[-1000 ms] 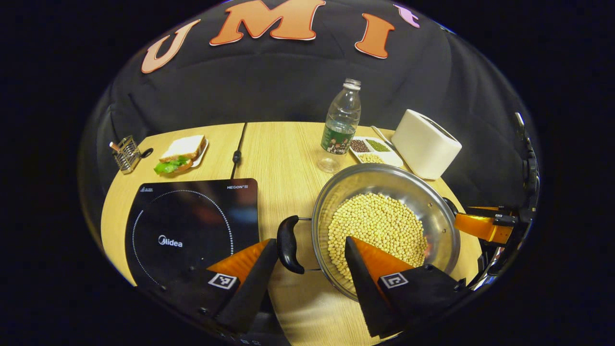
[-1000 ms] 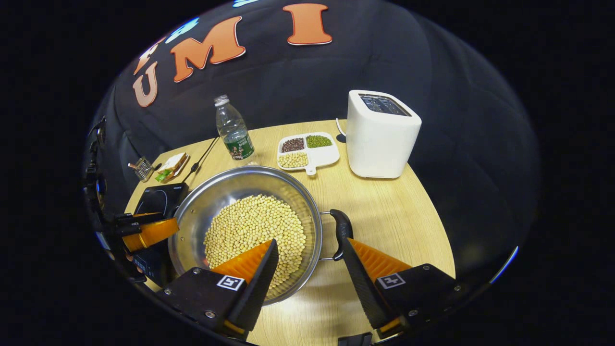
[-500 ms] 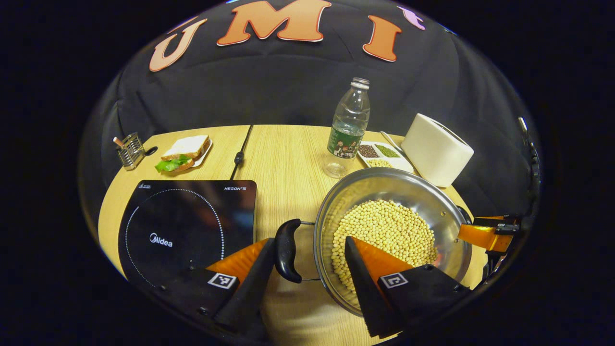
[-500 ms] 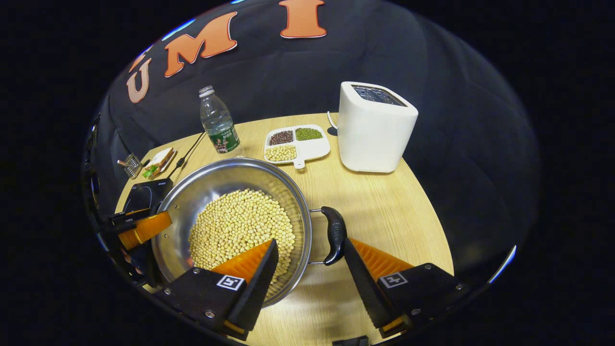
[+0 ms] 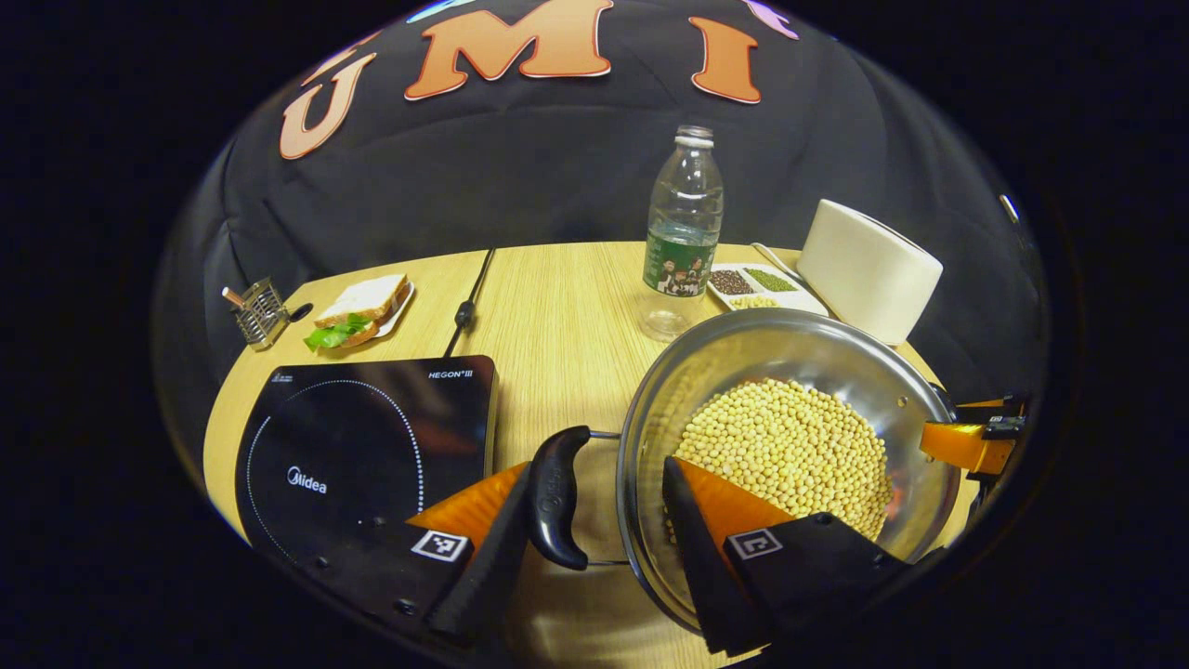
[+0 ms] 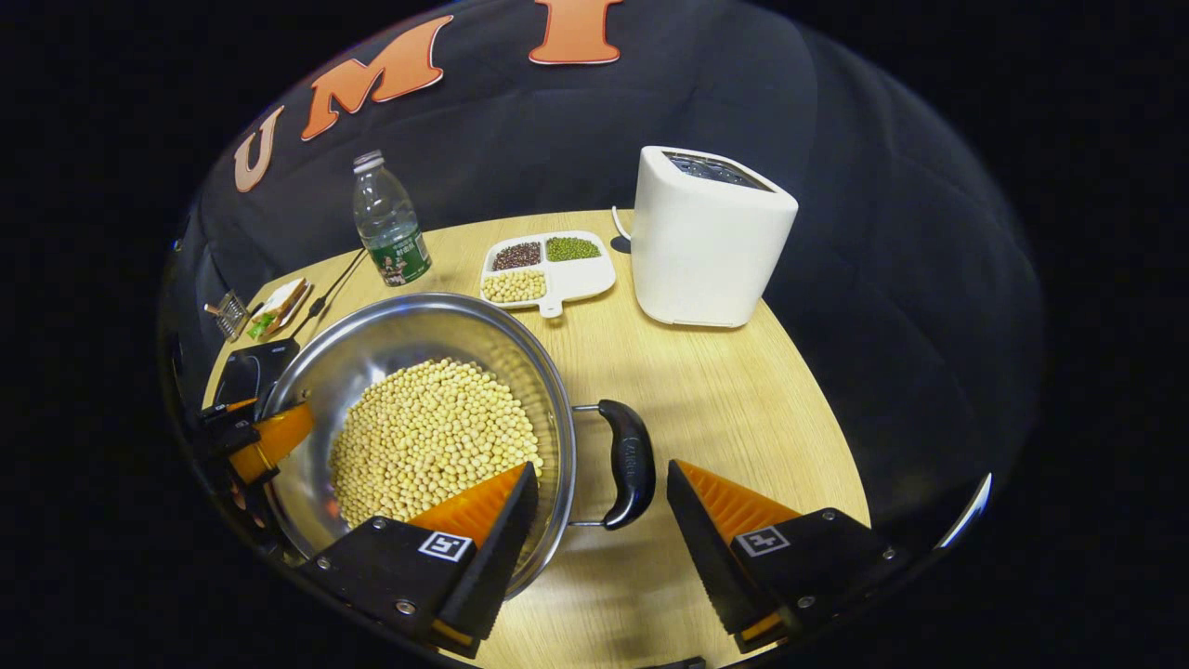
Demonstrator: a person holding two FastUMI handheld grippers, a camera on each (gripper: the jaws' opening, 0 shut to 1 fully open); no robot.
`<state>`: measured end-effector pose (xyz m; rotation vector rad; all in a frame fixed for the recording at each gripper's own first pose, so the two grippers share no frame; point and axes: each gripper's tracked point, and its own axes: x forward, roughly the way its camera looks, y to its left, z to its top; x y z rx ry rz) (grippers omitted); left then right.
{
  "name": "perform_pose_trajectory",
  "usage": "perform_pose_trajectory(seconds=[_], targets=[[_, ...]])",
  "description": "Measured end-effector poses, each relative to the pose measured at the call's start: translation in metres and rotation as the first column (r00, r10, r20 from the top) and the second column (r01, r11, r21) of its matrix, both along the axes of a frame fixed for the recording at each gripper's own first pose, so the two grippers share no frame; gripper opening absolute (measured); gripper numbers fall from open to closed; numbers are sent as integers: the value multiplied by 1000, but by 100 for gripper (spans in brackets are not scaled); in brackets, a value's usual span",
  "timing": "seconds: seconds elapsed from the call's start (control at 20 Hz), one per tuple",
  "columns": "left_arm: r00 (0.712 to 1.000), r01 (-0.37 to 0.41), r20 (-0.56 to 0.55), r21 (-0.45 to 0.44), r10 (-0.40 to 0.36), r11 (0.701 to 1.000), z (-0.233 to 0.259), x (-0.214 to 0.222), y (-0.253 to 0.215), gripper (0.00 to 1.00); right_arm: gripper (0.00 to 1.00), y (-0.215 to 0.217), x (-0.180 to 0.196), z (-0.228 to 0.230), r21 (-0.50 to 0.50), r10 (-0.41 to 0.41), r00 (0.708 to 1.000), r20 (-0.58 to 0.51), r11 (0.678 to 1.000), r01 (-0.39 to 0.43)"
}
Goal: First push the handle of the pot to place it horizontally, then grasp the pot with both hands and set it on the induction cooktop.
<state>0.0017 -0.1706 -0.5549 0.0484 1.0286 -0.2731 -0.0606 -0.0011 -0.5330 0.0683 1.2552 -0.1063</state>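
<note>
A steel pot (image 5: 743, 348) holding soybeans (image 5: 790, 446) is on the right of the wooden table (image 5: 557, 325). My left gripper (image 5: 597, 466) is open. It straddles the pot's black left handle (image 5: 557, 497), which lies against its outer finger; its inner finger reaches over the rim. The black induction cooktop (image 5: 362, 455) lies just left of the pot. In the right gripper view my right gripper (image 6: 602, 467) is open around the right handle (image 6: 627, 463), with one finger over the pot (image 6: 409, 334). The left gripper (image 6: 265, 437) shows at the pot's far side.
Behind the pot stand a plastic bottle (image 5: 683, 232), a white toaster (image 6: 706, 237) and a divided dish of beans (image 6: 548, 269). A sandwich on a plate (image 5: 362, 307), a small metal rack (image 5: 260, 311) and a black cable (image 5: 464, 307) lie beyond the cooktop.
The pot looks larger and nearer in both views. Each handle sits deeper between the fingers. In the right gripper view the handle has moved off the outer finger toward the middle.
</note>
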Motion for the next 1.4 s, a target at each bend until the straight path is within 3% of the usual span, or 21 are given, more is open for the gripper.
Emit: perform_pose_trajectory(seconds=[0.25,0.35,0.45,0.5,0.55,0.75,1.15,1.25,1.3,1.4], targets=[[1000,-8,13,21,8,1000,-11,8,2,83,88,-2,3,-13,-25,0,1000,-7,1000,0],[1000,-4,15,18,3,1000,-12,9,0,78,86,1,6,-16,-28,13,1000,1,1000,-13],[1000,2,16,18,-2,1000,-13,10,-1,81,79,0,6,-17,-45,22,1000,3,999,-22],[1000,2,19,17,-2,1000,-12,10,-1,80,68,0,8,-17,-53,24,1000,7,998,-24],[1000,3,18,19,-4,1000,-11,8,0,79,71,1,7,-16,-55,22,1000,4,998,-21],[999,17,51,37,-19,999,-10,10,0,72,64,1,6,-12,-65,10,1000,9,998,-9],[988,-3,154,32,-2,999,43,17,18,77,62,14,15,34,-65,15,994,106,998,-8],[985,-15,175,22,11,1000,60,18,28,74,62,21,19,53,-65,28,990,139,998,-20],[982,-21,188,21,17,1000,68,19,34,74,58,27,21,61,-60,33,988,148,998,-24],[978,-34,204,24,28,999,83,21,48,70,62,39,24,76,-50,43,985,167,998,-35]])
